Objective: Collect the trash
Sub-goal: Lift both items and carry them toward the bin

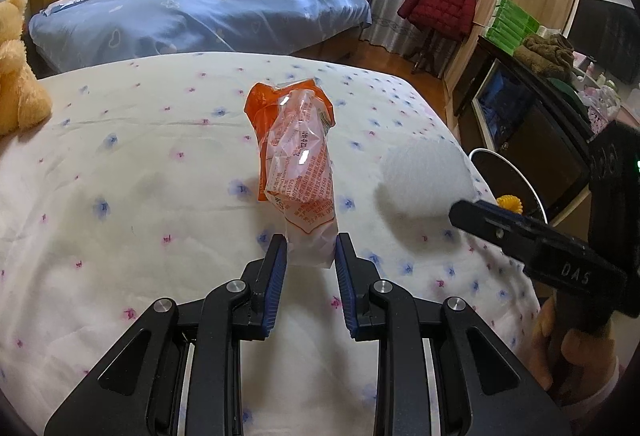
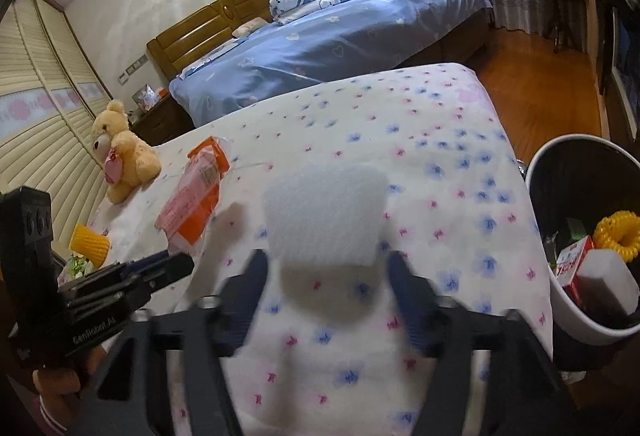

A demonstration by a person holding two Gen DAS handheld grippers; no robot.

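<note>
A: Left wrist view first. Left gripper (image 1: 311,242)?

B: Narrowly parted, blue pads (image 1: 280,256) pressed on the lower end of the orange and clear wrapper (image 1: 298,155). Wrapper clamped between both pads, standing up and away from the jaws, clear of the floral bed sheet (image 1: 140,195).

A: Placement over the bed?

B: About midway across, nearer the close edge than the far one. Off to the right, near the bed's right edge, a white foam piece (image 1: 424,175). At the left edge, a teddy bear (image 1: 16,83).

A: Right wrist view now. Right gripper (image 2: 328,260)?

B: Blurred, but jaws plainly spread wide, gripping nothing. Same white foam piece centred between the two fingers, just past their tips, with a gap on either side and no pad pressing on it. Shadow under it on the sheet. Resting or in the air: cannot tell.

A: And the bin?

B: White bin with a dark liner (image 2: 536,171) just beside the bed's right edge, to the right of the jaws. Inside, a yellow foam net (image 2: 618,236), a red and white box (image 2: 576,264) and a white block (image 2: 604,276).

A: Anything else on the bed?

B: Another yellow net (image 2: 90,242) near the left edge, close to the teddy bear. Clamped wrapper visible at left, held up above the sheet.
</note>
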